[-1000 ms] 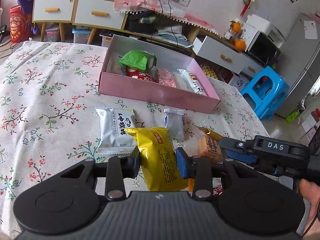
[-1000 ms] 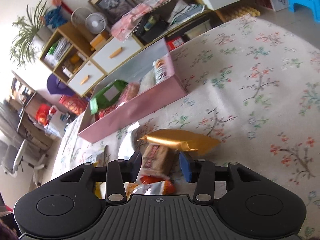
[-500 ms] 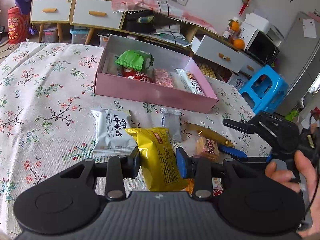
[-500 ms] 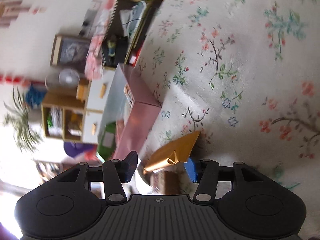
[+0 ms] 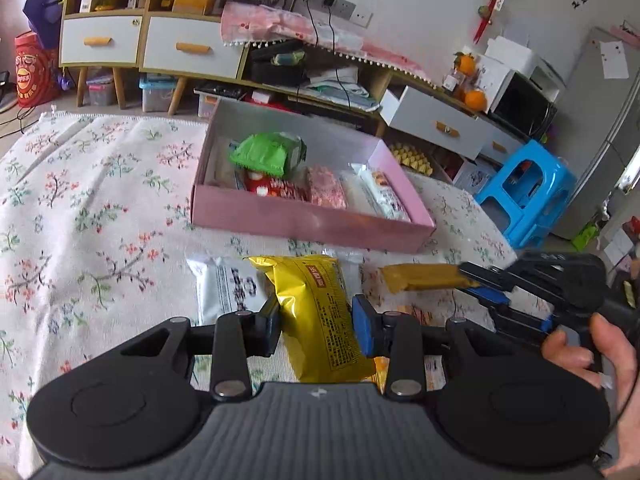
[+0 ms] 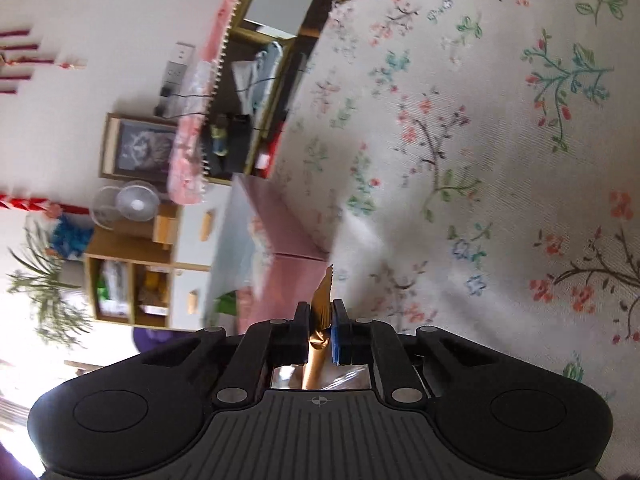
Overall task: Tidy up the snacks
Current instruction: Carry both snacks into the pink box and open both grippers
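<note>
My left gripper is shut on a yellow snack packet, held just above the floral tablecloth. To its right, my right gripper is shut on the end of a flat gold packet, which juts out to the left. In the right wrist view the gold packet stands on edge between the closed pads of my right gripper, which is rolled sideways. An open pink box behind holds green, red, pink and white snacks. A white packet lies under the yellow one.
A clear packet and an orange packet lie near the yellow one. A person's hand grips the right tool. A blue stool and drawer cabinets stand beyond the table's far edge. The pink box lies ahead of my right gripper.
My right gripper rolled sideways and closed on the gold packet, which now hangs off the cloth. My left gripper kept its hold on the yellow packet and barely moved.
</note>
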Available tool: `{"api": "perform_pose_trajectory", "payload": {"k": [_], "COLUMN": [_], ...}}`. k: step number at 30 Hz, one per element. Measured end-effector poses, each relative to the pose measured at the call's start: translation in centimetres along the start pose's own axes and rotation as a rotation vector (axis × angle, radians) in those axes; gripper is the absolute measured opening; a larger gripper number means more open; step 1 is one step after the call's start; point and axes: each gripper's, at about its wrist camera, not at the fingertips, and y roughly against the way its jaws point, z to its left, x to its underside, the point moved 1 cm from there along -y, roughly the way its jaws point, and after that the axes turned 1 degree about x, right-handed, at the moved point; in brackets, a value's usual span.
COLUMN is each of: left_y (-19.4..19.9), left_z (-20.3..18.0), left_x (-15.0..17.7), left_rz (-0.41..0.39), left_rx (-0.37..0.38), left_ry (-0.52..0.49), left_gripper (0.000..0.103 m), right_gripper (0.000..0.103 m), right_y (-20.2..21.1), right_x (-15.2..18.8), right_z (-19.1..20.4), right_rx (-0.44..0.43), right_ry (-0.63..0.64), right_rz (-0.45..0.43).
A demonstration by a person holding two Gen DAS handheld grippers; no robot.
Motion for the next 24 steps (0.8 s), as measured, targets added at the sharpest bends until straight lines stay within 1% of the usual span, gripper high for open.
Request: {"api": "perform_pose_trajectory", "payload": {"k": [3,5,7,9,11,13,16,19,21,24], "left_y": [-0.2,-0.6,-1.1,-1.8,-2.9,-4.3,-6.5,-8.4,-9.4,-10.1], "left_z": [0.1,-0.1,-0.5,-0.8,-1.2,-1.5,-2.4,-2.8,-2.6,-2.2], "left_x": [-1.3,-2.3,-3.6,-5.1,-6.8,-8.3,-9.5,-9.8,-9.8,-9.8], "left_rz": [-0.020,-0.029,-0.044,-0.069,-0.074,-0.068,-0.051,-0.033,-0.018,-0.004], "left_rx": [-0.002,-0.001,0.000,0.001,0.009,0.023,0.023,-0.021,-0.032,-0.083], "left_ry": [-0.002,-0.012,-0.031,-0.054,-0.060,-0.069,-0.107,-0.144,-0.167,-0.200], "left_gripper": [0.034,0.033,0.033,0.033,0.032,0.027,0.027,0.027,0.027,0.027], "right_gripper": [0.010,0.010,0.010,0.010,0.010,0.010,0.010,0.010,0.010,0.011], "right_y": [0.9,0.9,0.8,0.5,-0.4,-1.3,-2.8,-5.0,-6.7,-7.6], "right_x": [-0.5,-0.8,-1.0,-1.2,-1.6,-1.9,-2.1,-2.1,-1.9,-1.2], "right_z": [0.5,1.2,2.2,3.4,4.4,5.2,6.5,7.7,8.4,8.7], "right_rx": [-0.032,-0.069,-0.096,-0.103,-0.096,-0.099,-0.088,-0.048,-0.025,0.003], "right_ry": [-0.013,-0.017,-0.004,0.023,0.038,0.031,0.045,0.105,0.154,0.183], "right_rz": [-0.018,-0.019,-0.025,-0.051,-0.073,-0.090,-0.138,-0.145,-0.113,-0.097]}}
